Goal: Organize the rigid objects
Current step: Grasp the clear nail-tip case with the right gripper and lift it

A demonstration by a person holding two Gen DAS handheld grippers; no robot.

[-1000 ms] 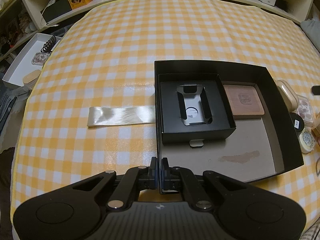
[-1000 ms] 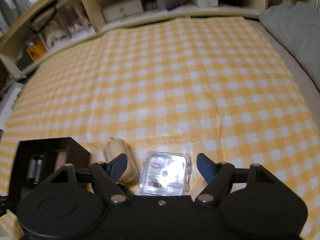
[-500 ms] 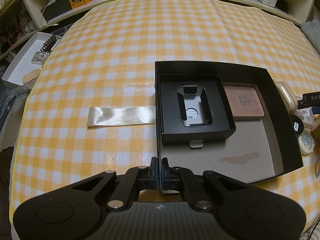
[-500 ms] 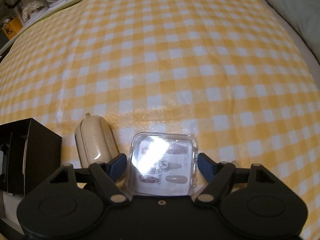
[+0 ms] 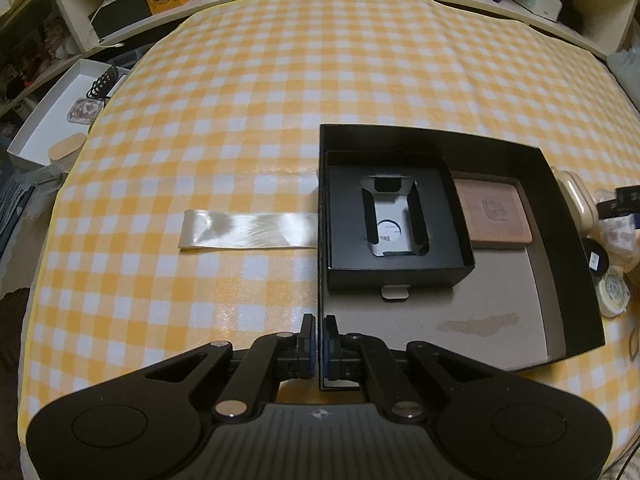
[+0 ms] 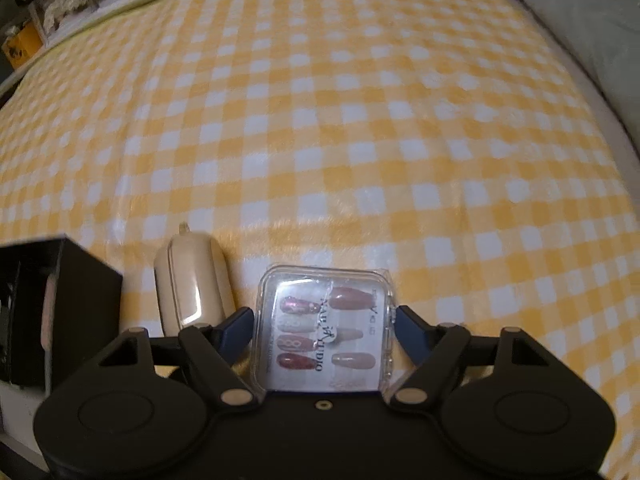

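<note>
At the near left wall of the black tray (image 5: 432, 132), the left gripper (image 5: 319, 338) is pinched shut on that wall. The right gripper (image 6: 324, 332) is closing around the clear nail box (image 6: 326, 328) on the checked cloth (image 6: 320, 120) — fingertips (image 6: 240, 322) just beside its sides, contact unclear. Label partly legible: "STUDIO".

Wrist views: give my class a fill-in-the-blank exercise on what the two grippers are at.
The left gripper is shut on a wall of the large box, coloured ___.
The right gripper straddles a clear case of false ___.
The beige pod lies to that case's ___ in the right wrist view.
Missing: black; nails; left.
</note>
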